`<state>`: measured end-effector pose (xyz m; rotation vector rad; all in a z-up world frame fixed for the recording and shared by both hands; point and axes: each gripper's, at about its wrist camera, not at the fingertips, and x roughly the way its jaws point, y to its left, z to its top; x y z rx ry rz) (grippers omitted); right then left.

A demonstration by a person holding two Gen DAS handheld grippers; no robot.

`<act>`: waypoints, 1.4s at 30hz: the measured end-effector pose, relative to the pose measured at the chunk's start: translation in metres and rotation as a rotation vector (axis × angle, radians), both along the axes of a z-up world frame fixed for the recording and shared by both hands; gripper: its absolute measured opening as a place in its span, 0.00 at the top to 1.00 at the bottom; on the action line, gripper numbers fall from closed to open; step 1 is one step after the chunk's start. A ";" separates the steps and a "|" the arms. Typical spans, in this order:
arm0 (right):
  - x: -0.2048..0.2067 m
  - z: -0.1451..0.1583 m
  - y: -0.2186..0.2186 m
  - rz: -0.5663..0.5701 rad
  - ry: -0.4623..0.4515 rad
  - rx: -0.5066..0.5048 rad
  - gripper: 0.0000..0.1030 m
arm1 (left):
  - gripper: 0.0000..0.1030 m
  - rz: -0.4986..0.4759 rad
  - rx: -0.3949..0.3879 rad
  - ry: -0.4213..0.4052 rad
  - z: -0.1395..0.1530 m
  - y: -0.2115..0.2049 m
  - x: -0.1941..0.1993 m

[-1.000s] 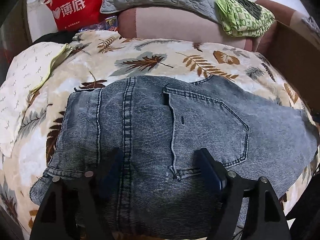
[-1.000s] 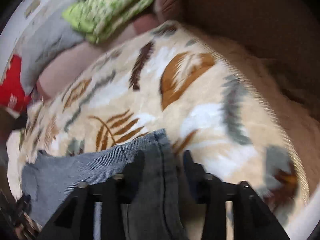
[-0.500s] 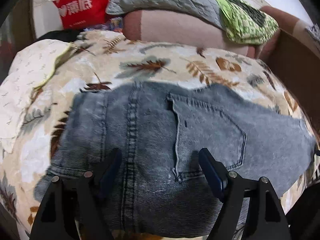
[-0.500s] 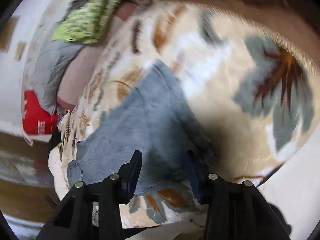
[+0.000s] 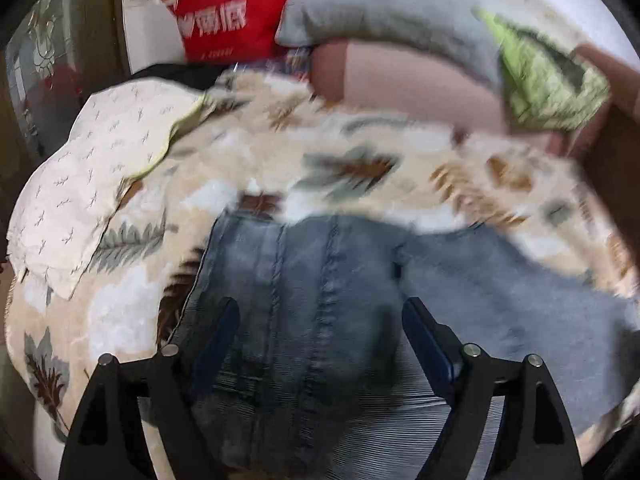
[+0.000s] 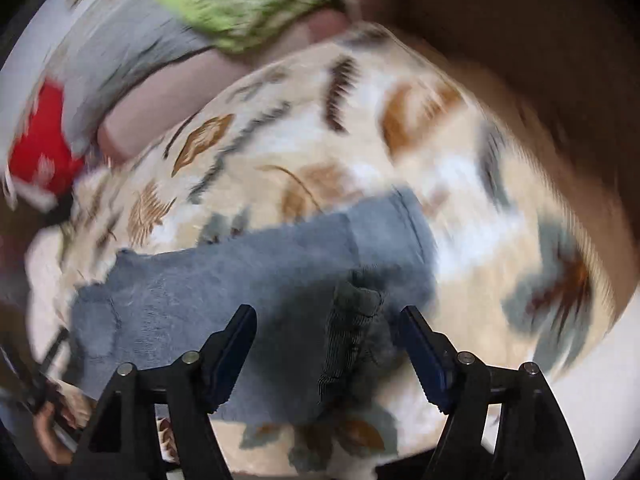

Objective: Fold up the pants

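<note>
Grey-blue jeans (image 5: pixel 304 264) lie folded on a cream blanket with a leaf print (image 5: pixel 360 168), waistband to the left, leg running right. My left gripper (image 5: pixel 320 308) hovers over the seat seams; its jaws are wide and opening, and the pads touch no cloth. In the right wrist view the jeans (image 6: pixel 248 264) stretch to the left. A raised tuft of denim (image 6: pixel 356 300) stands between the fingers of my right gripper (image 6: pixel 327 314). Those jaws are opening and both pads stand clear of the tuft. Both views are blurred by motion.
A red bag (image 5: pixel 228 20), a grey pillow (image 5: pixel 380 4), a pink bolster (image 5: pixel 408 84) and a green patterned cloth (image 5: pixel 548 84) line the far side. A white sprigged cloth (image 5: pixel 92 184) lies left. A brown wall (image 6: pixel 520 60) rises on the right.
The right gripper's jaws have spread wide and let go of the jeans' edge, which now stands as a tuft between them. The left gripper pulled back and rolled a little.
</note>
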<state>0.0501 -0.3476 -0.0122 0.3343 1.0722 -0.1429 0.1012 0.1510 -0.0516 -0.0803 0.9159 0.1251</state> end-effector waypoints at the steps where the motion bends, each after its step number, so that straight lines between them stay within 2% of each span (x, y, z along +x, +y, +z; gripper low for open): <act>1: 0.011 0.008 0.017 0.017 0.008 -0.087 0.26 | 0.18 0.012 -0.001 0.054 -0.014 0.004 0.005; 2: 0.021 0.013 0.027 0.031 0.012 -0.149 0.26 | 0.17 0.013 -0.038 0.097 -0.029 0.011 0.008; 3: 0.034 0.016 0.041 0.047 0.018 -0.219 0.26 | 0.16 0.017 -0.071 0.074 -0.034 0.016 0.006; 5: 0.048 0.024 0.056 0.060 0.006 -0.251 0.26 | 0.15 0.006 -0.053 0.054 -0.028 0.014 0.003; 7: 0.074 0.025 0.092 0.178 -0.042 -0.170 0.26 | 0.14 -0.004 -0.047 0.054 -0.030 0.014 0.003; 10: 0.119 0.011 0.159 0.421 -0.042 0.016 0.26 | 0.13 0.011 -0.073 0.048 -0.030 0.019 0.005; 13: 0.169 -0.016 0.210 0.515 0.011 0.100 0.29 | 0.13 0.008 -0.075 0.039 -0.029 0.020 0.002; 14: 0.184 -0.024 0.225 0.550 0.030 0.126 0.34 | 0.13 0.003 -0.073 0.037 -0.029 0.019 0.001; 15: 0.194 -0.031 0.237 0.575 0.046 0.129 0.39 | 0.13 0.001 -0.075 0.034 -0.030 0.018 0.000; 17: 0.211 -0.047 0.261 0.622 0.085 0.118 0.40 | 0.13 -0.004 -0.076 0.030 -0.031 0.017 0.001; 19: 0.222 -0.066 0.279 0.682 0.153 0.117 0.65 | 0.13 -0.009 -0.079 0.028 -0.031 0.018 0.001; 20: 0.224 -0.072 0.285 0.708 0.178 0.126 0.81 | 0.13 -0.010 -0.085 0.028 -0.031 0.019 0.000; 21: 0.220 -0.072 0.291 0.732 0.168 0.094 0.95 | 0.13 -0.012 -0.090 0.029 -0.031 0.019 0.000; 22: 0.216 -0.067 0.294 0.752 0.144 0.058 0.95 | 0.13 -0.012 -0.093 0.030 -0.030 0.020 0.000; 26: 0.208 -0.051 0.301 0.735 0.042 -0.083 0.97 | 0.12 -0.005 -0.101 0.032 -0.030 0.021 0.002; 30: 0.217 -0.079 0.305 0.711 0.058 -0.147 0.97 | 0.11 -0.004 -0.085 0.033 -0.031 0.018 0.003; 32: 0.215 -0.081 0.299 0.687 0.031 -0.116 0.96 | 0.11 -0.010 -0.079 0.028 -0.031 0.018 0.002; 35: 0.216 -0.071 0.282 0.619 0.035 -0.064 0.89 | 0.11 -0.010 -0.078 0.023 -0.031 0.018 0.001; 37: 0.205 -0.051 0.270 0.563 -0.030 -0.041 0.89 | 0.11 -0.009 -0.074 0.023 -0.031 0.017 0.000; 40: 0.168 -0.026 0.240 0.473 -0.086 0.059 0.85 | 0.11 -0.006 -0.070 0.022 -0.030 0.017 0.000; 42: 0.141 -0.022 0.227 0.440 -0.090 0.120 0.75 | 0.11 -0.005 -0.070 0.021 -0.030 0.017 -0.001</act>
